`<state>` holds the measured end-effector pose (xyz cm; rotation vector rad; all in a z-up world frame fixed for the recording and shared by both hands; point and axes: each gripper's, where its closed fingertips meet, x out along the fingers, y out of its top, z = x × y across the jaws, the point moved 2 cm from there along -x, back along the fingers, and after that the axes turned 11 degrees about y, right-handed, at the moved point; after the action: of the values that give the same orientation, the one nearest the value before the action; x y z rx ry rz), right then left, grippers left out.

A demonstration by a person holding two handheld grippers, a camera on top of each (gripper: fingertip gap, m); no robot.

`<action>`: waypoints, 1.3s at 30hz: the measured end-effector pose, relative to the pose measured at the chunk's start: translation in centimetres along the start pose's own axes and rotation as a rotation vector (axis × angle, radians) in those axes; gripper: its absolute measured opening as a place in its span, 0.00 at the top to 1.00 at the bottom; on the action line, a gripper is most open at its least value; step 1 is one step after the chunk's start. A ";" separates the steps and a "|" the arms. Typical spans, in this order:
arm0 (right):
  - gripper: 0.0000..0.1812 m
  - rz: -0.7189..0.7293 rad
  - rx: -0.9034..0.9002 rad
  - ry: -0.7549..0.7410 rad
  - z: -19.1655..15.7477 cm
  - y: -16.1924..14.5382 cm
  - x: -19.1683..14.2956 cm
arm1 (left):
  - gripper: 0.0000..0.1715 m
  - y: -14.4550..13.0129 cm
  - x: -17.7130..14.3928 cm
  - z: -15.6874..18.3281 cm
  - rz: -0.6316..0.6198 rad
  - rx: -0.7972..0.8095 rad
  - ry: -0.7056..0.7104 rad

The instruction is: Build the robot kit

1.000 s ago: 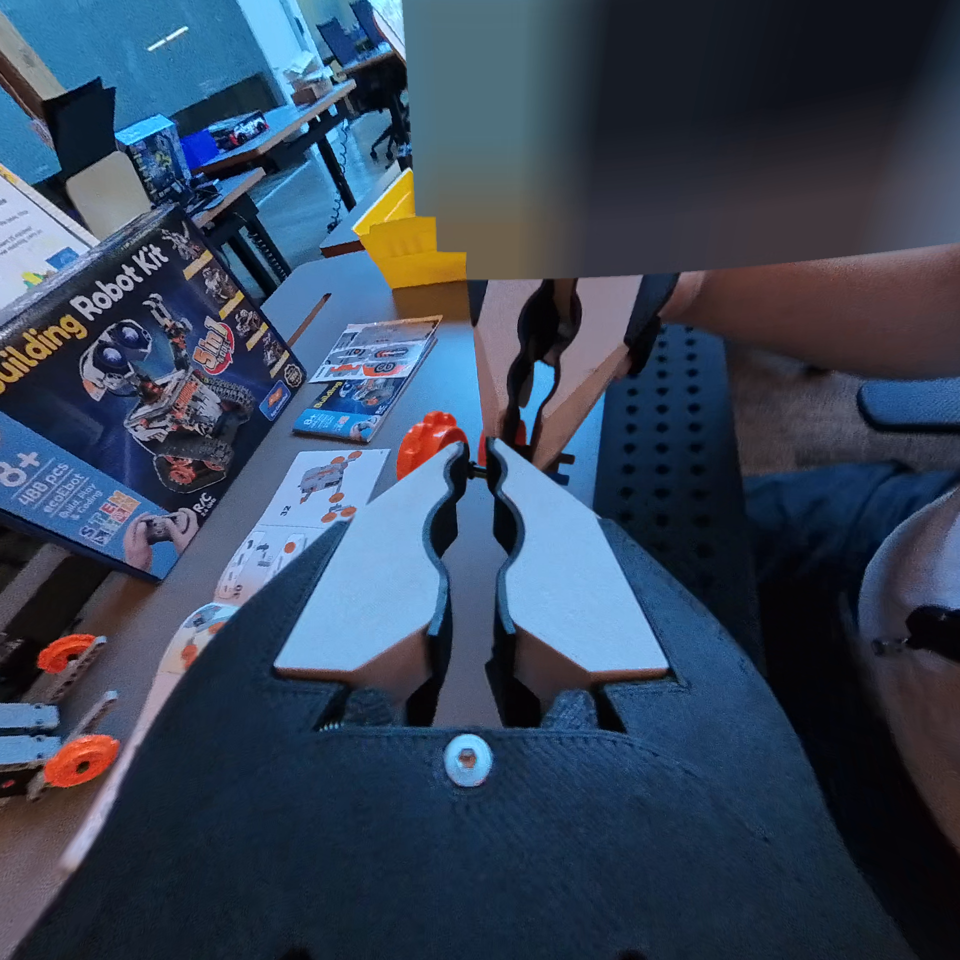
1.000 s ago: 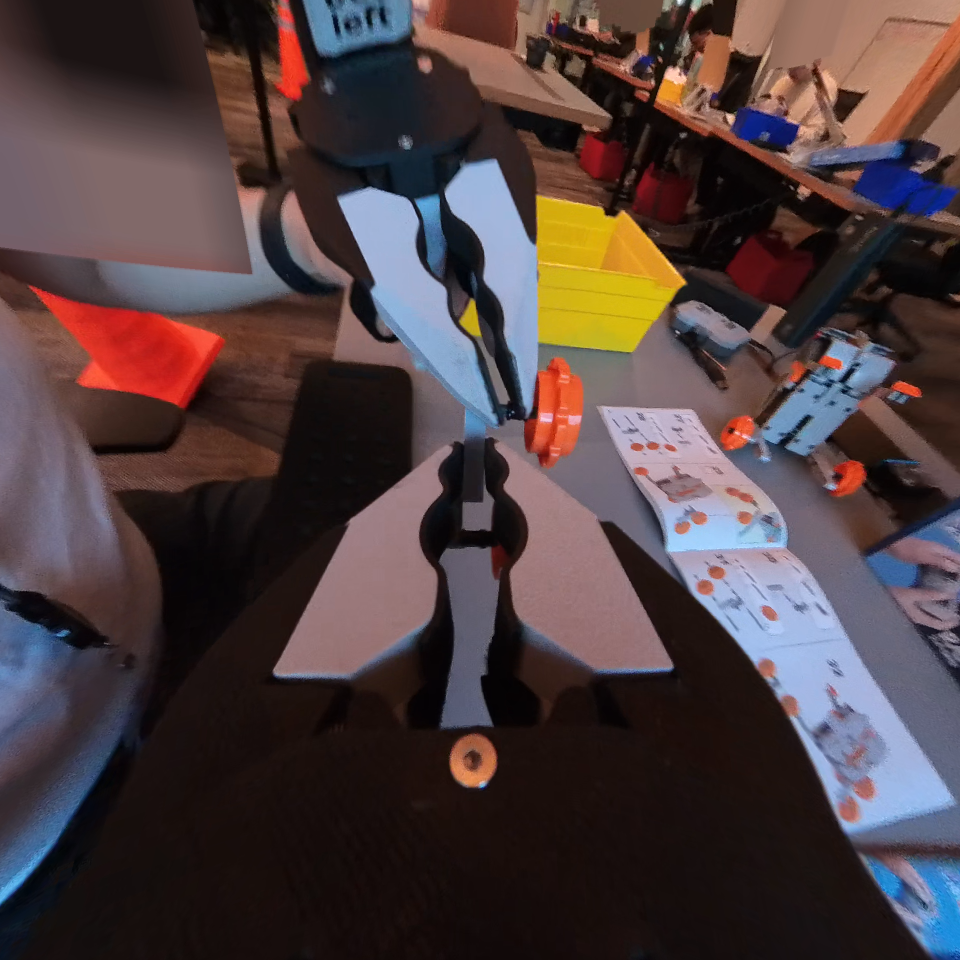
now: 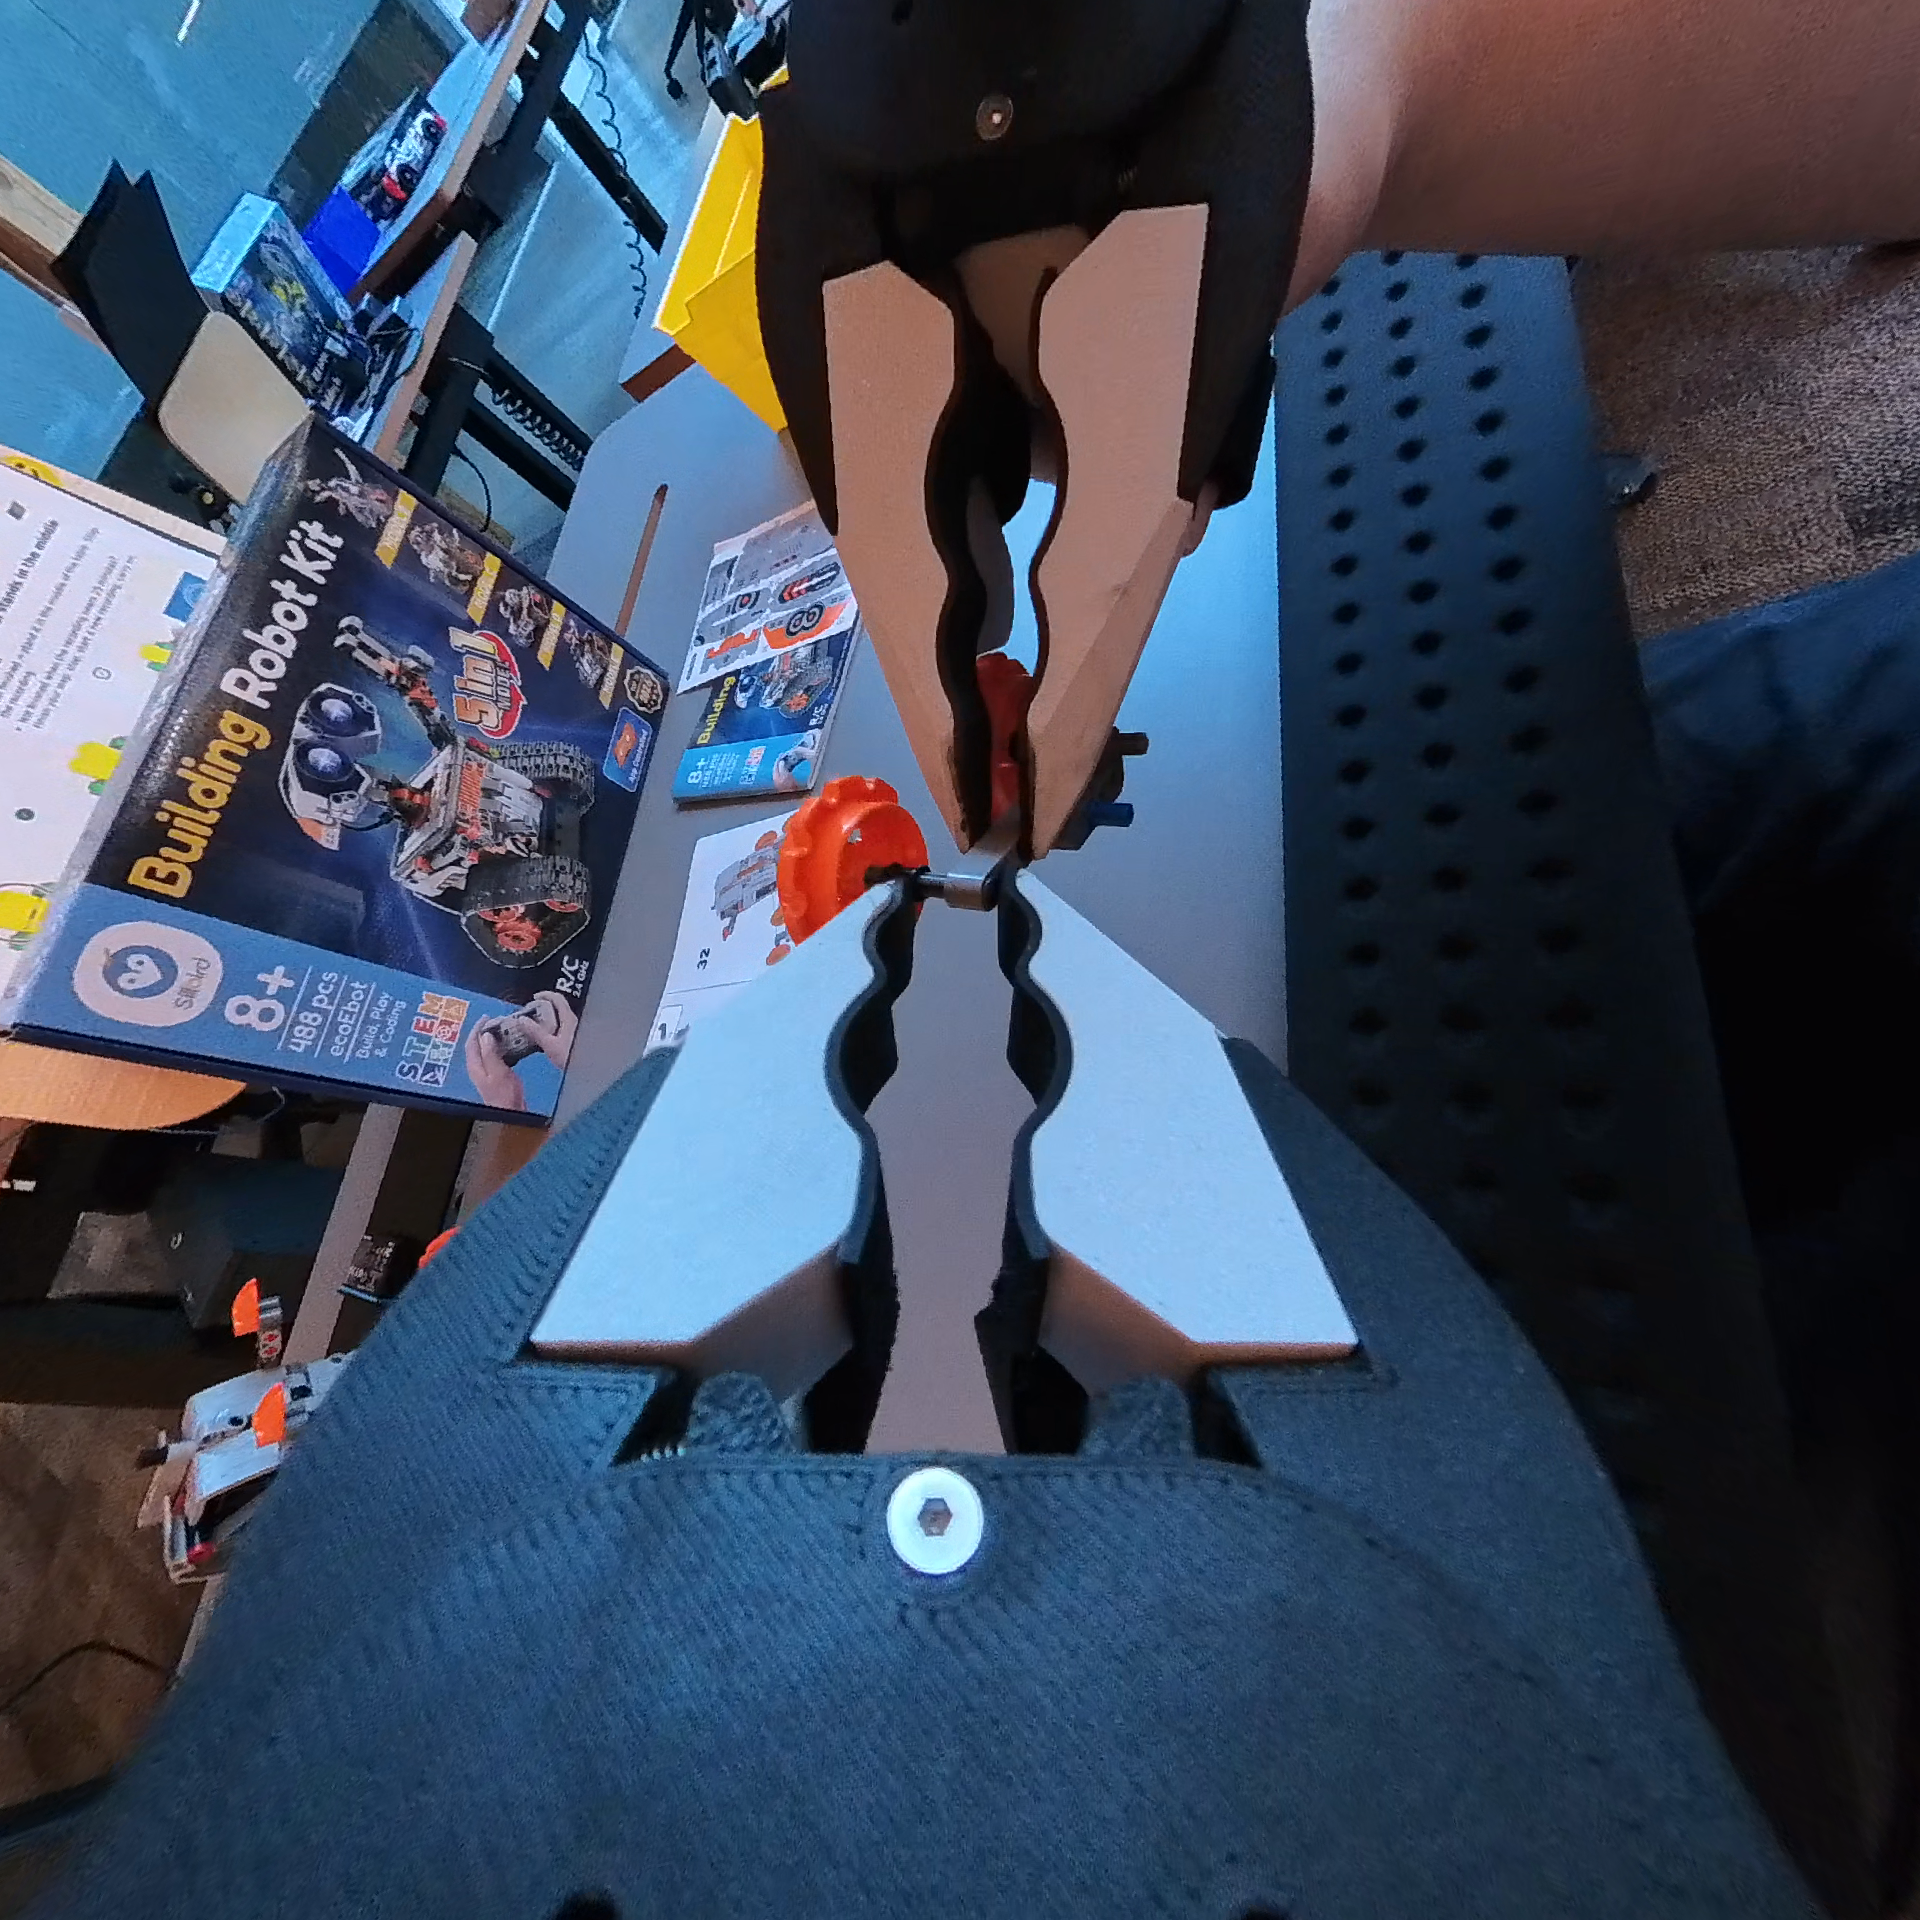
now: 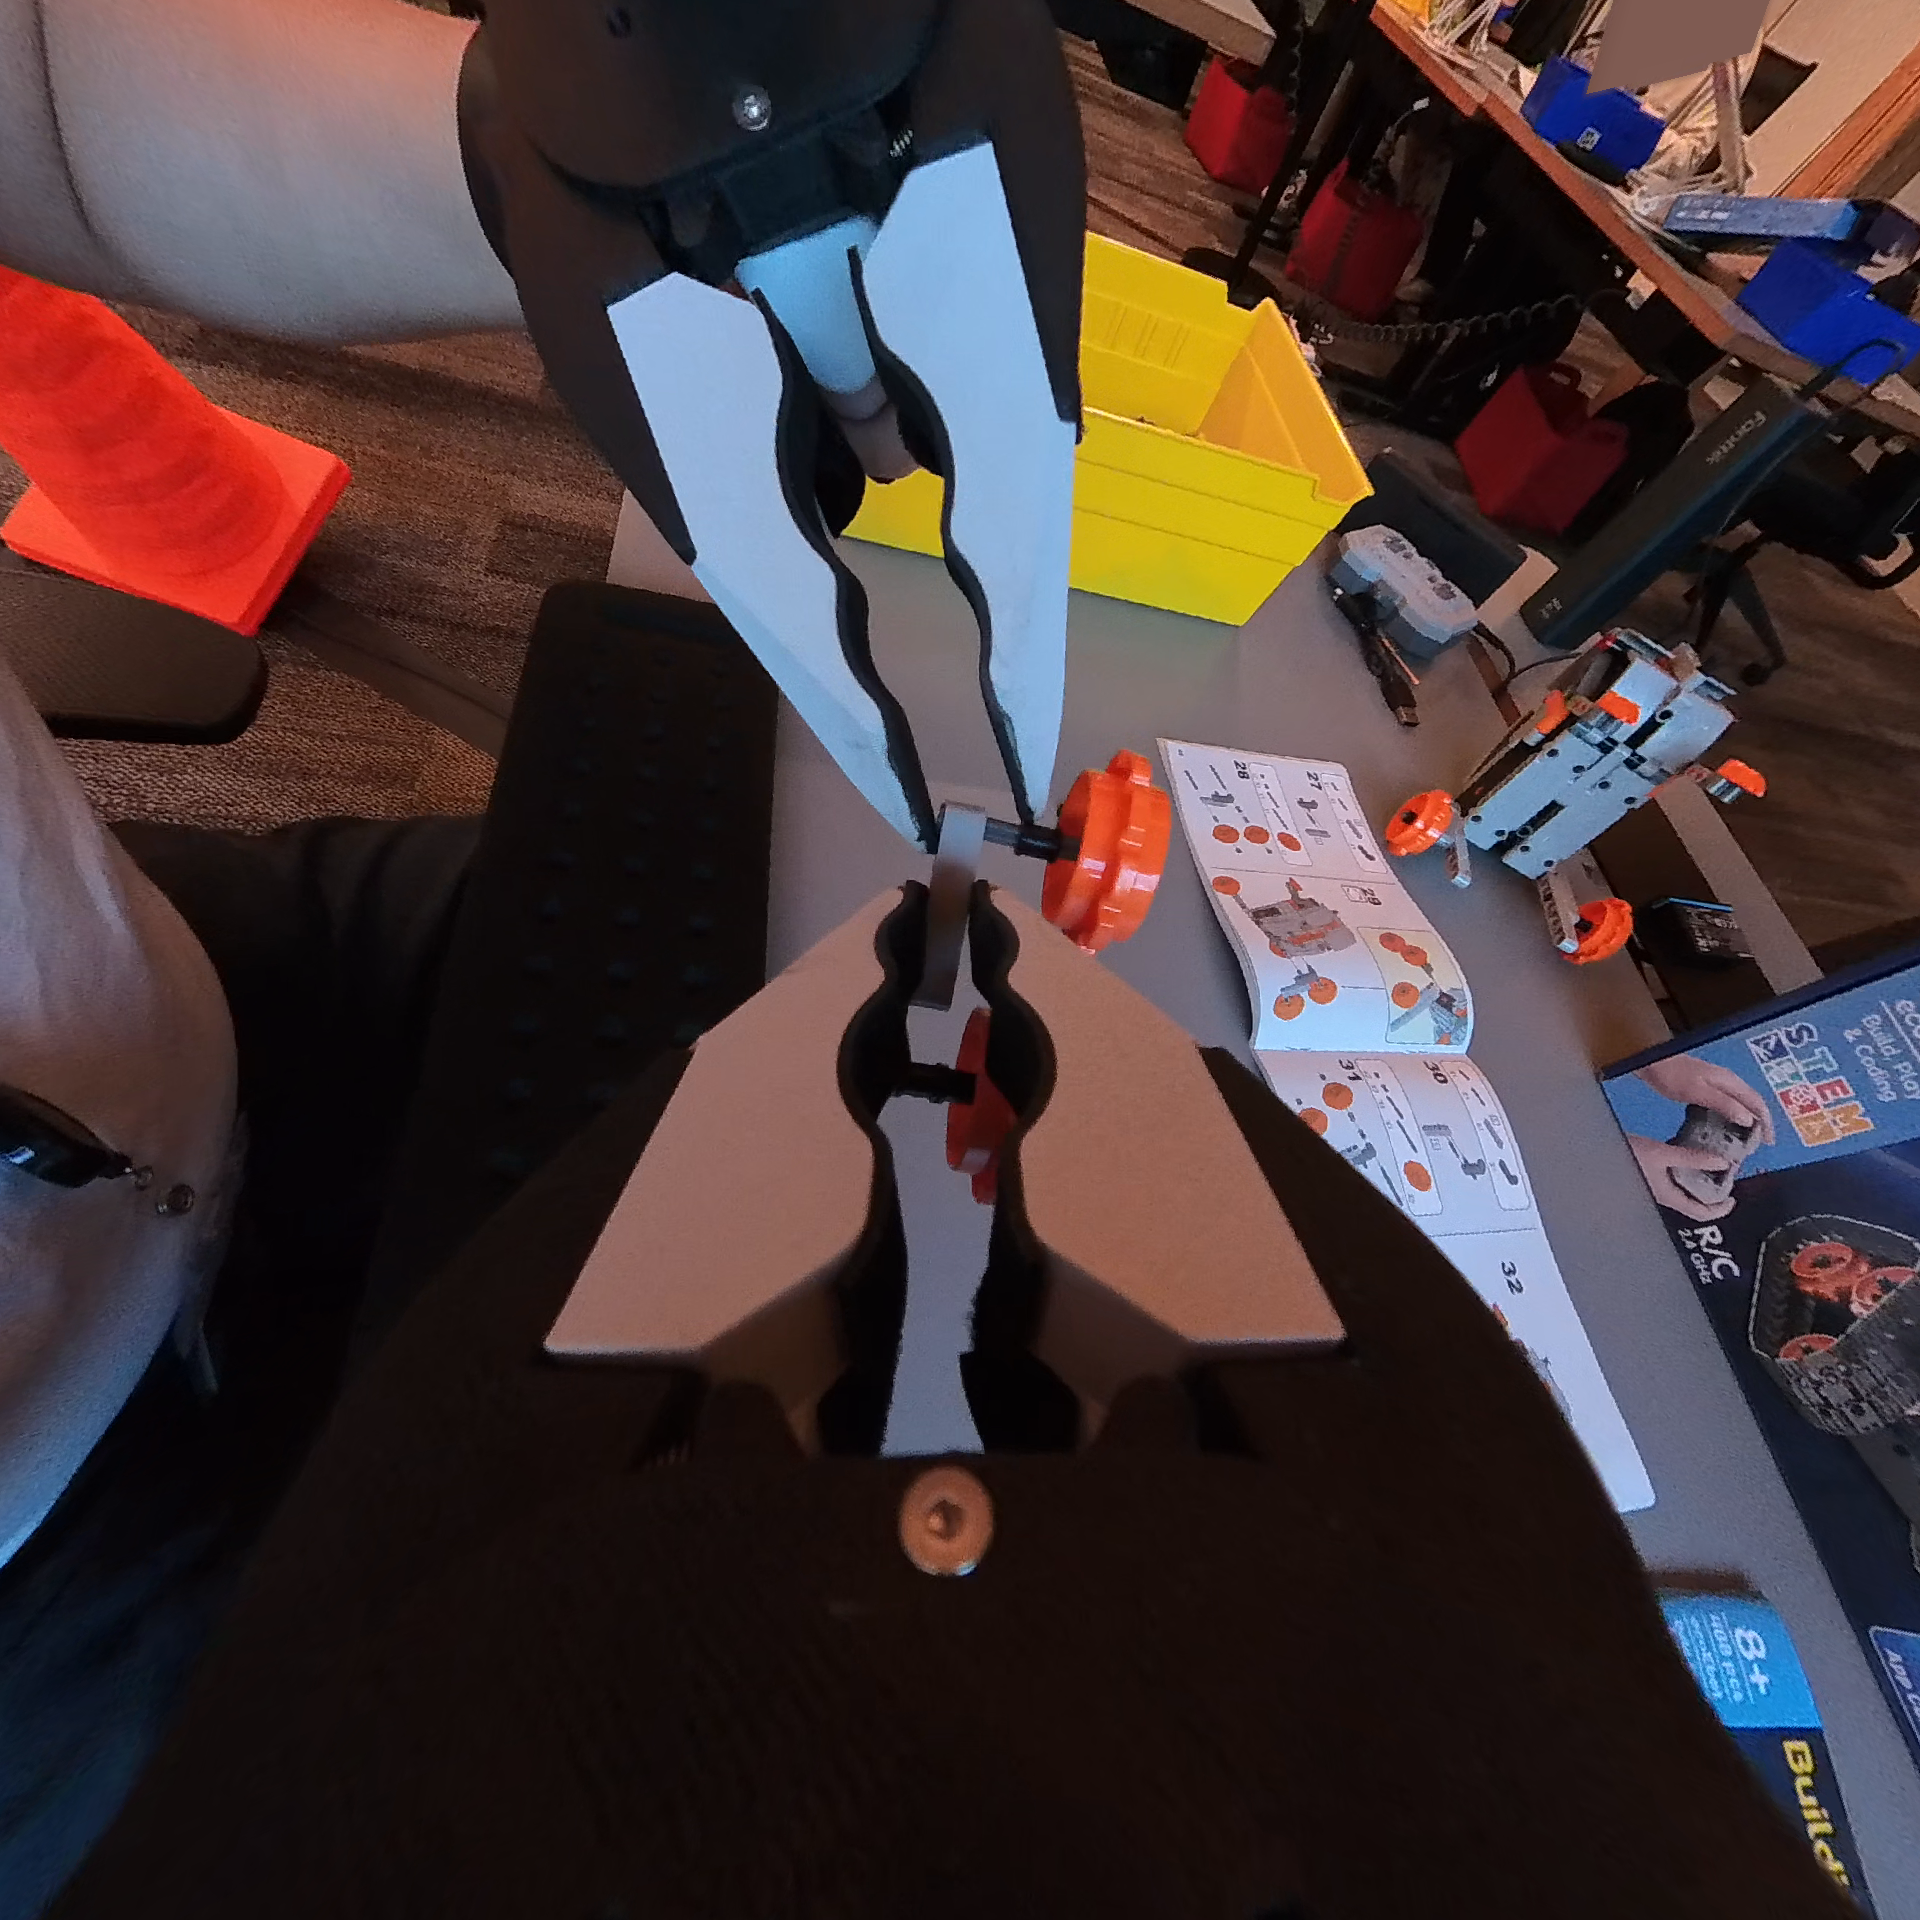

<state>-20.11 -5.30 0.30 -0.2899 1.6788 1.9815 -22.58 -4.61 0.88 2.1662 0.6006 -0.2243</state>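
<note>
Wrist cameras face each other closely; both share grey table (image 3: 1195, 665).

Two orange wheels (image 4: 1107, 850) (image 4: 977, 1103), one yellow bin (image 4: 1195, 488), two booklets (image 3: 769, 665) (image 4: 1340, 935).

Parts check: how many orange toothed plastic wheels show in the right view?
4: one on the axle in the left gripper, one beside the grey beam in the right gripper, two on the grey model. Others possibly hidden.

Grey table (image 4: 1195, 675), yellow bin (image 4: 1195, 488), open booklet (image 4: 1351, 987), kit box (image 3: 343, 769), small robot model (image 4: 1590, 769)
</note>
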 end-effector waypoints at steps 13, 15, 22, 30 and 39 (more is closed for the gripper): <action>0.97 -0.038 -0.006 -0.052 0.9 -0.6 -0.2 | 0.94 0.0 0.4 -0.1 0.019 -0.041 0.063; 0.97 -0.027 -0.009 -0.043 0.8 -0.5 -0.3 | 0.91 0.1 0.4 -0.5 0.042 -0.108 0.070; 0.97 -0.022 -0.033 -0.028 0.7 -0.5 -0.3 | 0.89 0.2 0.4 -0.4 0.074 -0.087 0.079; 0.97 -0.016 -0.049 -0.027 0.9 -0.4 -0.7 | 0.88 0.5 0.8 -0.6 0.102 -0.078 0.162; 0.97 0.019 -0.038 -0.024 1.4 0.5 -1.5 | 0.84 1.6 0.3 -1.5 0.198 0.043 0.391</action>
<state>-18.85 -4.39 1.72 -0.2643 1.6364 2.0246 -21.56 -4.18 2.77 2.3098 0.5939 0.3030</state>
